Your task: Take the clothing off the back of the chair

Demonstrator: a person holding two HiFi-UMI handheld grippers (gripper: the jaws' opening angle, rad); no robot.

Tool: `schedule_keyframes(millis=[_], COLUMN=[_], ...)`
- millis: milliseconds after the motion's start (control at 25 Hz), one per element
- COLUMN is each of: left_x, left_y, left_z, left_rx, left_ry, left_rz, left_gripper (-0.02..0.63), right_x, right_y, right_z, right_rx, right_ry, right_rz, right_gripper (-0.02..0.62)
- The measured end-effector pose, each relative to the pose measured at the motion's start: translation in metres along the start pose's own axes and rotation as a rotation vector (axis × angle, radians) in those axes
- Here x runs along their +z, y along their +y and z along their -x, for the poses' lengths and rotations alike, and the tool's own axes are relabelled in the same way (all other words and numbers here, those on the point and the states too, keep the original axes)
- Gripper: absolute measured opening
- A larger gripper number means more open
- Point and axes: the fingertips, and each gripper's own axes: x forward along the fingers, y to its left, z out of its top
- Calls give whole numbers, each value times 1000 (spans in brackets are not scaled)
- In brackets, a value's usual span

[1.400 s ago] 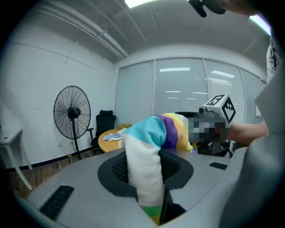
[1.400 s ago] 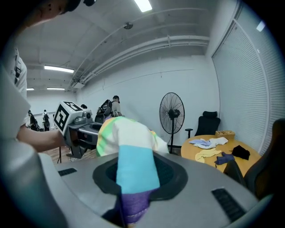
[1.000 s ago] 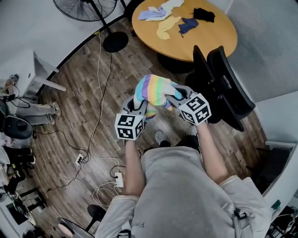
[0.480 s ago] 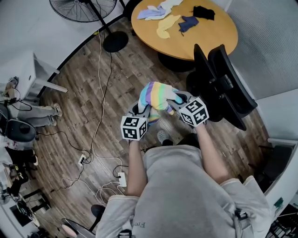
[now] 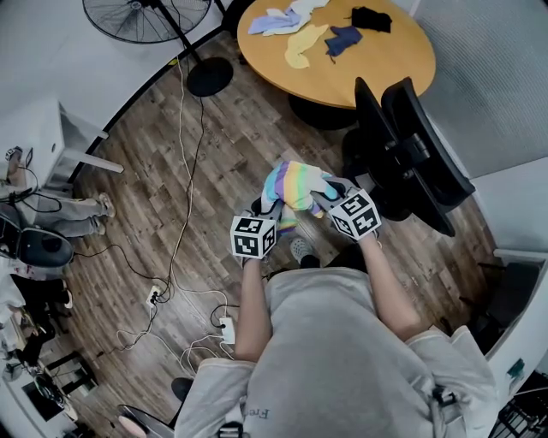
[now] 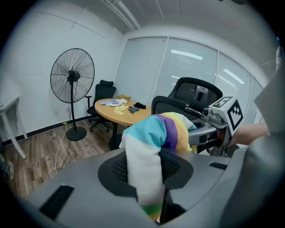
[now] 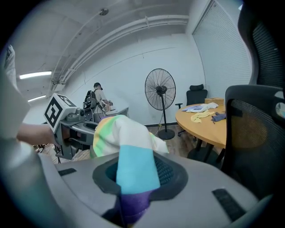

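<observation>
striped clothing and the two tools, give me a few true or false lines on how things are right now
1. The left tool and the right tool both grip the striped clothing. True.
2. The striped clothing hangs over the back of the black chair. False: it is clear of the chair, held up between the two tools.
3. The round table is bare. False: several small cloth pieces lie on it.
4. A standing fan stands on the wood floor, left of the table in the head view. True.
</observation>
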Motion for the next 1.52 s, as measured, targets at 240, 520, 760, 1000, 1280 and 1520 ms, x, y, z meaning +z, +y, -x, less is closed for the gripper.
schedule_keyframes(millis=[240, 520, 760, 1000, 1280, 1520], left_x=[5, 5, 11, 14, 12, 11], left_y=[-3, 0, 4, 3, 5, 3], left_z=[7, 20, 22, 27, 31, 30], left_rx=[-17, -9, -1, -2, 8, -2], left_ry=[-36, -47, -60, -69, -74, -76], left_rz=[21, 18, 15, 21, 28, 34], left_gripper=[120, 120, 120, 120, 120, 120], right_x=[4, 9, 14, 20, 19, 16], right_y=[4, 17, 19, 22, 28, 29], right_z=[0, 0, -2, 0, -1, 0], right_rx=[16, 27, 28, 27, 39, 32], right_ry=[-26, -44, -44, -50, -55, -59], right_rz=[-16, -9, 4, 16, 1, -15], right_gripper=[117, 116, 116, 117, 117, 117])
